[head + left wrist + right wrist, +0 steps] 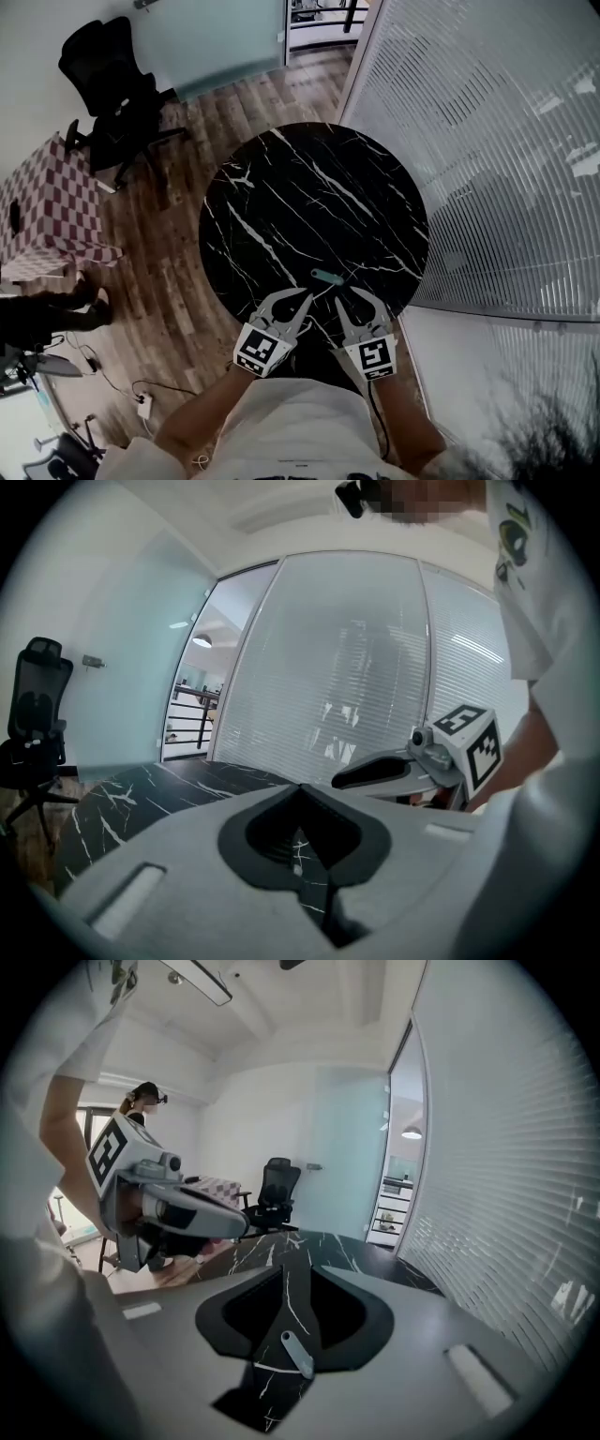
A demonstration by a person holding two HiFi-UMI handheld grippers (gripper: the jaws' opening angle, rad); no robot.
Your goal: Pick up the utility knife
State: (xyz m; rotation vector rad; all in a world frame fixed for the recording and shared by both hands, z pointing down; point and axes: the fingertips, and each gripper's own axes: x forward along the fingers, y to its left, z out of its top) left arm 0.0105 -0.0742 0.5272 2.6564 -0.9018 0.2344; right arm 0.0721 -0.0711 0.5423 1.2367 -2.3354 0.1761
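Knife (328, 277): small, pale teal, flat on the table (309, 187) near the edge closest to the person; lies just ahead of the two grippers' tips and between them; nothing grips it. In the right gripper view the knife (296, 1355) shows through the gap of the jaws, on the marble below them, touched by neither jaw.

Right gripper (359, 302): jaws apart, tips clearly separated in its own view (298, 1267); nothing clamped; marker cube at its rear.

Left gripper (298, 300): jaws together, tips meeting in its own view (301, 787); nothing between them; held just beside the right gripper, low over the table edge.

Table: round, black marble with white veins; otherwise bare.

Floor (159, 262): wood planks; a cable and power strip (142, 403) lie on it at lower left.

Chair (108, 84): black office type, well apart from the table, beside a frosted glass panel (216, 42).

Checked cloth (47, 206): red and white, over a piece of furniture at far left.

Blinds (487, 169): white, slatted, along the wall to the right of the table.
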